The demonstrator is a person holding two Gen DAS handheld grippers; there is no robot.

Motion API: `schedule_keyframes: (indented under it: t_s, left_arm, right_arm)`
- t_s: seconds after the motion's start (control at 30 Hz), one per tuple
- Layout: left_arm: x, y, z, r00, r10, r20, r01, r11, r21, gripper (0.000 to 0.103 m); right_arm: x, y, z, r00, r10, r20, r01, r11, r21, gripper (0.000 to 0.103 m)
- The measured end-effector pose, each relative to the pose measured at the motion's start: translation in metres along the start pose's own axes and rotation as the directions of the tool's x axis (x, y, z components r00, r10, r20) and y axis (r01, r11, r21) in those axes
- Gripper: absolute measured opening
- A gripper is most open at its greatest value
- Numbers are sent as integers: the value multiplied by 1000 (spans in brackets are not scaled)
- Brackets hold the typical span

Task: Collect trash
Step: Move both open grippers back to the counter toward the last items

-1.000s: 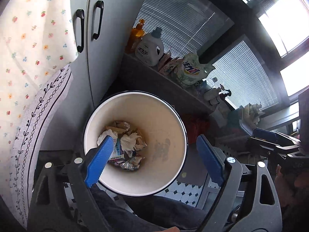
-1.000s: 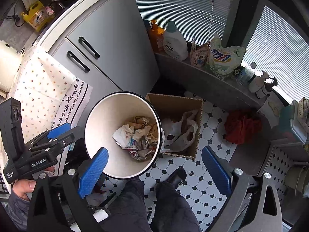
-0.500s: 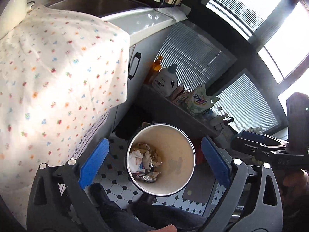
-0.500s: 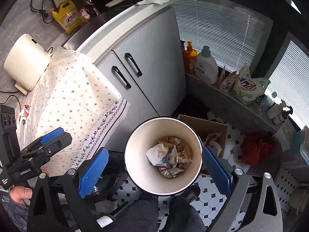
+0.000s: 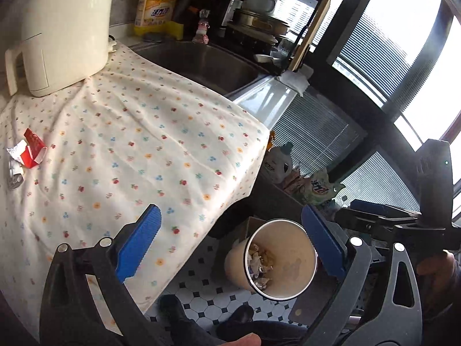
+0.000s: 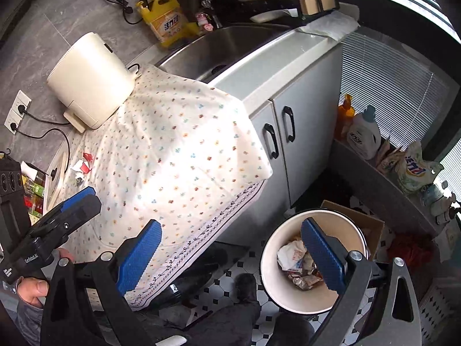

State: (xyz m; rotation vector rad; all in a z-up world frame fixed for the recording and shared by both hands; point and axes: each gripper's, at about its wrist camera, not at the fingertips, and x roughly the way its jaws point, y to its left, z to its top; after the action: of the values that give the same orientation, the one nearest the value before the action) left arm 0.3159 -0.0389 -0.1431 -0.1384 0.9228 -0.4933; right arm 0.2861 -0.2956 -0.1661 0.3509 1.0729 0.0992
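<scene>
A crumpled red-and-white wrapper (image 5: 30,150) and a bit of foil (image 5: 13,174) lie on the floral cloth (image 5: 144,144) at its far left edge. In the right wrist view the same scraps (image 6: 83,164) show small on the cloth (image 6: 178,144). The white trash bin (image 5: 294,248) stands on the tiled floor below the counter, with crumpled paper and foil (image 5: 260,262) inside. My left gripper (image 5: 230,225) is open and empty above the cloth's corner. My right gripper (image 6: 230,230) is open and empty too, its right finger over the bin (image 6: 288,230).
A cream kettle-like appliance (image 5: 63,28) stands on the cloth's back corner beside a steel sink (image 5: 207,63) and a yellow detergent bottle (image 5: 157,5). A cardboard box (image 6: 368,225) sits behind the bin. Grey cabinet doors (image 6: 288,132) and a ledge of bottles (image 6: 363,132) are on the right.
Both grippers have risen away from the bin and swung toward the counter. The bin has shrunk to the lower right, and the cloth top with its scraps has come into view.
</scene>
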Motion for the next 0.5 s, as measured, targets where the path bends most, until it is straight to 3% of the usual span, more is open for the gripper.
schedule_keyframes:
  t_s: [0.5]
  left_arm:
    - [-65,117,0,985,143,98,-133,986,-96,97]
  right_arm:
    - [37,109,34,997,71,37,-67,993,-99,95]
